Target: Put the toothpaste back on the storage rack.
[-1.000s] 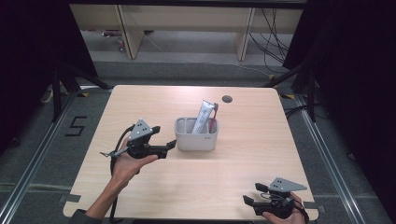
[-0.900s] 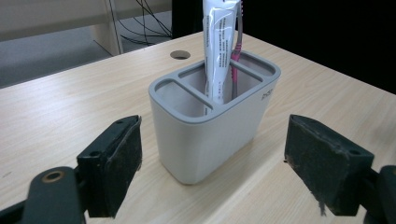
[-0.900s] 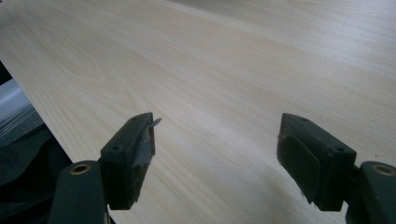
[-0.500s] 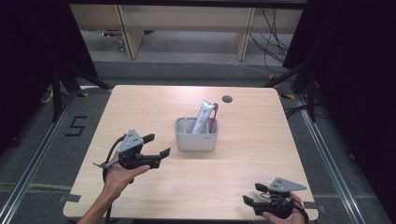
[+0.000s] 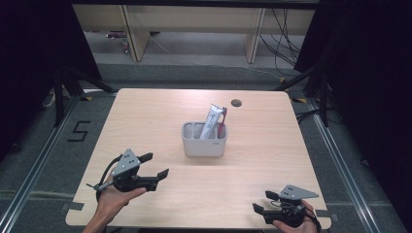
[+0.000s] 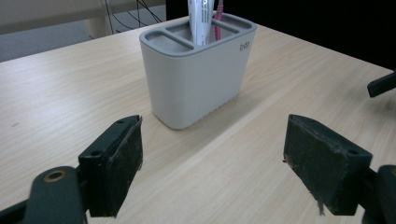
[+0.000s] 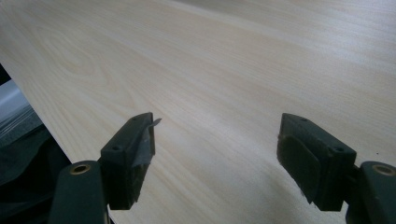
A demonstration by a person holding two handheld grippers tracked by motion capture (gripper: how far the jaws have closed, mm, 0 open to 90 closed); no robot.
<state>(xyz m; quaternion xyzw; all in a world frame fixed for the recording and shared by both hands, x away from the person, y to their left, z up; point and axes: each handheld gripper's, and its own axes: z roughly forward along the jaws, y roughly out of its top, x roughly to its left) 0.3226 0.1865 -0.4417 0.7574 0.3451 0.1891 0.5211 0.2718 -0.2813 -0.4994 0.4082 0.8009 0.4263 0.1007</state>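
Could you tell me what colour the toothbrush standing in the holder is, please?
Pink; the toothbrush shows best in the high view, beside the tube.

A pale wooden bench [image 5: 145,121] (round hole near its far edge) carries a grey holder [image 5: 204,144] at mid-top.

- A grey holder [image 5: 204,140] is standing alone at the middle of the table [image 5: 145,116], blocking the way straight ahead of the left gripper [image 5: 154,167], whose jaws are gaping wide and empty.
- A toothpaste tube [image 5: 212,121] and a pink toothbrush [image 5: 221,124] are sticking up out of the holder, crowding its right-hand compartments from above.
- Bare wood is lying open all round the holder.
- The right gripper [image 5: 260,209] is sitting spread at the near right corner, well apart.
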